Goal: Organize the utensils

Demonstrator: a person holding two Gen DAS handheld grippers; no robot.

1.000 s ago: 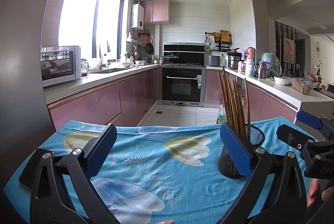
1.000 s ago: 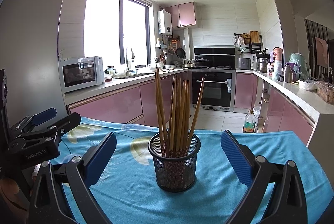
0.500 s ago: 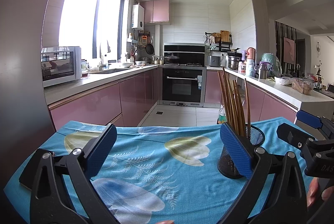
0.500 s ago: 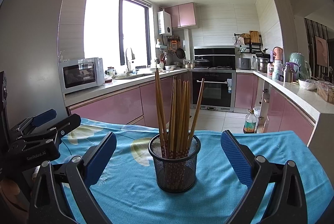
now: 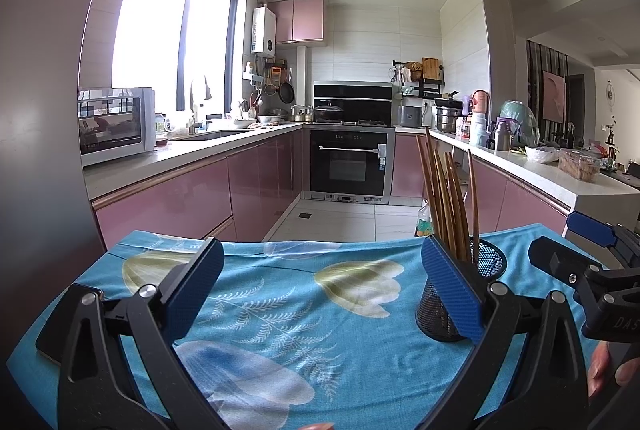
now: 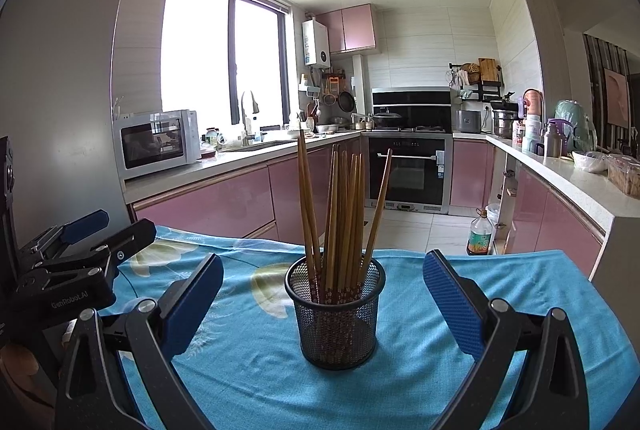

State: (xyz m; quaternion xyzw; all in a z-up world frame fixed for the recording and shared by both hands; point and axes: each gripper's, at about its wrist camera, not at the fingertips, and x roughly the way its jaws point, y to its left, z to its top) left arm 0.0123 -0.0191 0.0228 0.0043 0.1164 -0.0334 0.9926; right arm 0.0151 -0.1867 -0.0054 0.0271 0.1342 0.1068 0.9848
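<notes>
A black mesh cup [image 6: 335,314] stands upright on the blue flowered tablecloth [image 6: 424,362], holding several wooden chopsticks [image 6: 340,213]. My right gripper [image 6: 323,302] is open, its blue pads on either side of the cup and apart from it. In the left wrist view the same cup [image 5: 440,310] and chopsticks [image 5: 448,205] sit partly behind my left gripper's right pad. My left gripper [image 5: 322,288] is open over bare cloth, with nothing between its fingers. Each gripper shows at the edge of the other's view.
The table's far edge drops to a tiled kitchen floor [image 5: 340,222]. Pink cabinets, a microwave [image 6: 156,143] and an oven [image 6: 408,169] line the room. A plastic bottle [image 6: 479,236] stands on the floor. A person's fingers [image 5: 608,370] hold the other gripper at lower right.
</notes>
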